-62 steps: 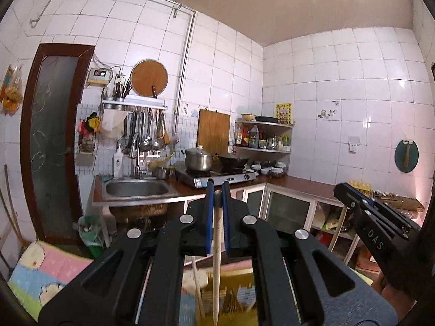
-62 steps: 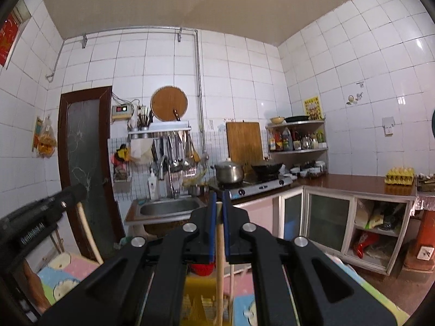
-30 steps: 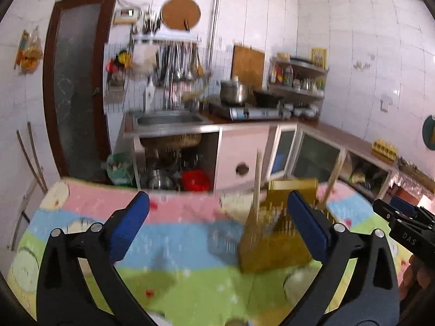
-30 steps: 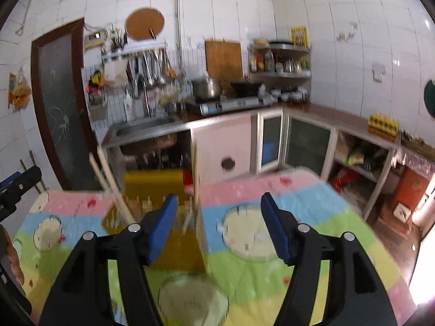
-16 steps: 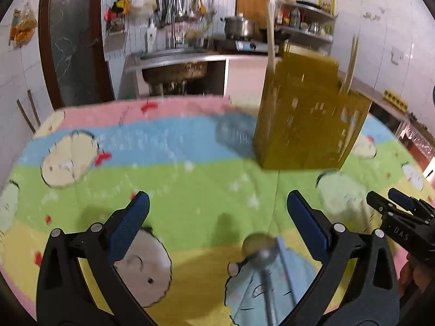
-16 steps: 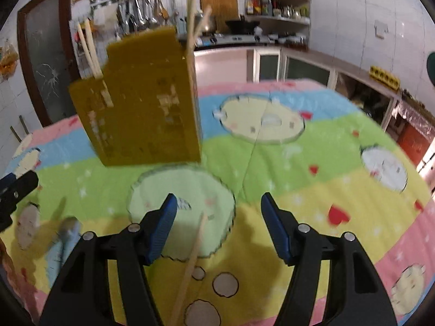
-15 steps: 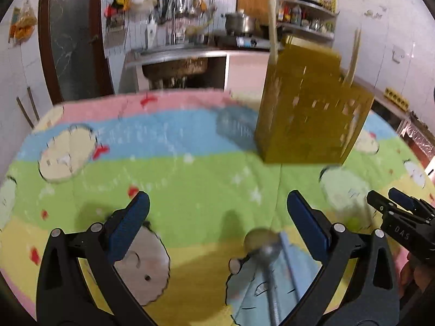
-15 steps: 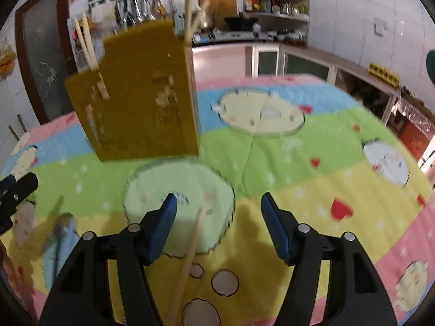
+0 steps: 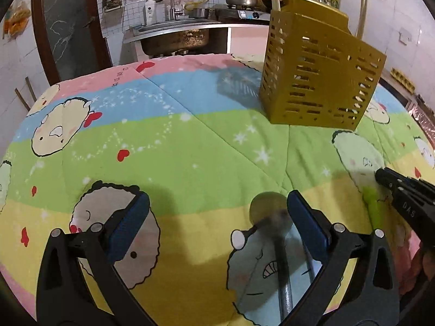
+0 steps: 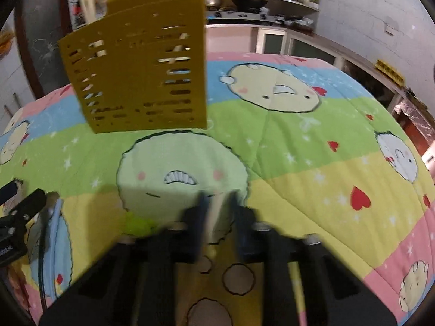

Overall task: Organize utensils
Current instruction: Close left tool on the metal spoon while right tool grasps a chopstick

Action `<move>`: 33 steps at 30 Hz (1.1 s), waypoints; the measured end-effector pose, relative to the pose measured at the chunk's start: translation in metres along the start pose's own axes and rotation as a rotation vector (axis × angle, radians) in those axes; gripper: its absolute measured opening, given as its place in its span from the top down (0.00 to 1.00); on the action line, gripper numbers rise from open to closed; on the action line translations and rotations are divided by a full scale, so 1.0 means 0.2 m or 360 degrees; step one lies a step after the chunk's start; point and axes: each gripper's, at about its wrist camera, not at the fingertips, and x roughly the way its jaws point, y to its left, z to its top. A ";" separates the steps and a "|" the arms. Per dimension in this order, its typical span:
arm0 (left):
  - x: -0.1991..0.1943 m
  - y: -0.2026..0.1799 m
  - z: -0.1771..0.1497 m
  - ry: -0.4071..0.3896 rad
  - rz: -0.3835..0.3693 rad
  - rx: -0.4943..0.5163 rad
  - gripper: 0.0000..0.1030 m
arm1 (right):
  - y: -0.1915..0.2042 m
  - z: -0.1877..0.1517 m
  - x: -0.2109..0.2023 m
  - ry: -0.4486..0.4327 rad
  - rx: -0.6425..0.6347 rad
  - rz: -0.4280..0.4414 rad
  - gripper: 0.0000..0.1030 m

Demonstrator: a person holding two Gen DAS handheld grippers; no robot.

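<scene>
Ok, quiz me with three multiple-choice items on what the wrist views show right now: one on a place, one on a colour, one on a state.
1. Where does the metal ladle lie?
A. Inside the holder
B. On the cloth between the left claw fingers
C. On the stove

2. What colour is the slotted utensil holder?
A. White
B. Red
C. Mustard yellow

3. How does the left claw stand?
A. Open wide, holding nothing
B. Shut on a chopstick
C. Shut on the holder's rim

Answers:
1 B: the left wrist view shows its bowl and handle flat on the cartoon cloth, inside the gap, nearer the right finger.
2 C: both views show mustard-yellow walls.
3 A: the blue pads sit far apart with only cloth and ladle between.
</scene>
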 end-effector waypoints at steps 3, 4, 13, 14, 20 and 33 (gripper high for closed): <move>0.00 0.00 -0.01 0.0027 -0.0004 -0.0018 0.05 | -0.01 -0.01 -0.01 -0.0007 0.0001 0.0023 0.93; 0.00 0.00 -0.02 0.0034 -0.0004 -0.0017 0.05 | -0.02 -0.01 -0.01 -0.0006 0.0003 0.0030 0.93; 0.02 -0.08 -0.06 0.0095 -0.0042 0.0079 0.12 | -0.07 -0.02 -0.02 -0.0012 0.0049 0.0025 0.93; 0.02 -0.09 -0.06 0.0102 -0.0042 0.0080 0.13 | -0.07 -0.02 -0.03 -0.0013 0.0051 0.0025 0.93; 0.03 -0.10 -0.05 0.0115 -0.0071 0.0049 0.24 | -0.08 -0.02 -0.02 -0.0012 0.0055 0.0021 0.93; 0.06 -0.15 0.01 0.0164 -0.0146 0.0070 0.66 | -0.08 0.00 -0.01 0.0016 0.0072 0.0029 0.93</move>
